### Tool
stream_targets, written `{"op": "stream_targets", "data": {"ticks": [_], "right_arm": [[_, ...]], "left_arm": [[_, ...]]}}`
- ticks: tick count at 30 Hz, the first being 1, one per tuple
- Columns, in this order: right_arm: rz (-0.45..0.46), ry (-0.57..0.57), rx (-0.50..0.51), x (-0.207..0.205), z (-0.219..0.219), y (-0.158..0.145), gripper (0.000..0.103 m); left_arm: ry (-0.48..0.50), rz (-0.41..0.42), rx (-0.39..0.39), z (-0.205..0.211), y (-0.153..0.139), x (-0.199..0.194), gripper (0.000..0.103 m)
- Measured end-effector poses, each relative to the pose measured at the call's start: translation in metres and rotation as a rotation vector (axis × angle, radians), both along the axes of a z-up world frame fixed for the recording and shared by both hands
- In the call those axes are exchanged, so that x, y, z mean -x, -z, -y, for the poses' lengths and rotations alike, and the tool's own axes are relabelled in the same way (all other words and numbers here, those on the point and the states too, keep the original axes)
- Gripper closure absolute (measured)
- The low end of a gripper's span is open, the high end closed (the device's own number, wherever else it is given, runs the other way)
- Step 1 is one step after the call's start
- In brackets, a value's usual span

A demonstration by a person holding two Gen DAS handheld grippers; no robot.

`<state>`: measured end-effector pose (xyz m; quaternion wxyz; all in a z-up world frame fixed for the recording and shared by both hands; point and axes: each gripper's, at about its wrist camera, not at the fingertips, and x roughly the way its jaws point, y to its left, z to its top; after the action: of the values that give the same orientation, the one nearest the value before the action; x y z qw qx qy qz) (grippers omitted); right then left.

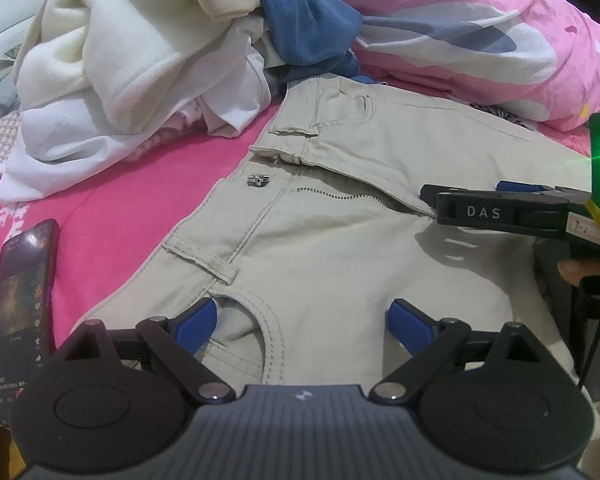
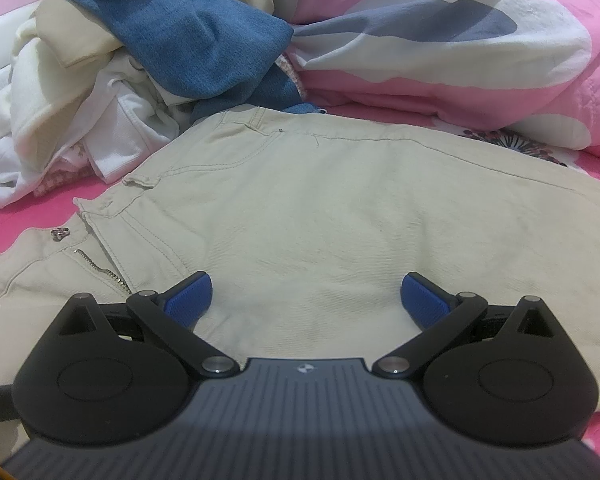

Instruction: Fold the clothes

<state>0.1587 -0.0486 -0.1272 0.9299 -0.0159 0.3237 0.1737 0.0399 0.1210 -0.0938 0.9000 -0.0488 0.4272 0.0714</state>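
**Both grippers open over the beige trousers, fold not yet begun**

Left wrist view: the left gripper [image 1: 300, 326] sits at the bottom of the frame, its blue pads [image 1: 198, 324] spread wide and holding nothing. The trousers [image 1: 340, 208] fill the centre, lying flat on the pink bedspread [image 1: 132, 200], fly unzipped and the metal button [image 1: 259, 179] showing left of centre. The near pocket opening lies between the pads. The right gripper [image 1: 500, 210] enters from the right edge, side-on over the crotch; from here its opening cannot be judged. A phone [image 1: 22, 304] lies at lower left, just beside the waistband. A heap of unfolded clothes [image 1: 140, 48] fills the upper left, and a quilt [image 1: 500, 32] the upper right.

Right wrist view: the right gripper [image 2: 305, 304] is released too, pads apart above the trouser front [image 2: 340, 208], empty. The zip runs out at lower left.

The step in hand looks like taking hold for the first fold. It would go best if each gripper pinched a firm edge, waistband or side seam, catching both layers, and the two lifted together so that the cloth stays flat; the phone is worth avoiding.

The trouser legs run out of both frames at right, so their lie is unknown. Whether either gripper touches the cloth cannot be told. The heap hides the far end of the waistband.
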Motion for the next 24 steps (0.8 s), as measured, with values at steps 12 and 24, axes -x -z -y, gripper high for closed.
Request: {"op": "stream_targets", "data": {"ticks": [12, 24], "right_arm": [[0.002, -0.003, -0.003, 0.002, 0.001, -0.005, 0.001], [0.288, 0.150, -0.124, 0.166, 0.151, -0.142, 0.001]], "left_arm": [[-0.017, 0.044, 0.017, 0.000, 0.006, 0.006, 0.007], [0.011, 0.073, 0.023, -0.001, 0.007, 0.013, 0.007]]}}
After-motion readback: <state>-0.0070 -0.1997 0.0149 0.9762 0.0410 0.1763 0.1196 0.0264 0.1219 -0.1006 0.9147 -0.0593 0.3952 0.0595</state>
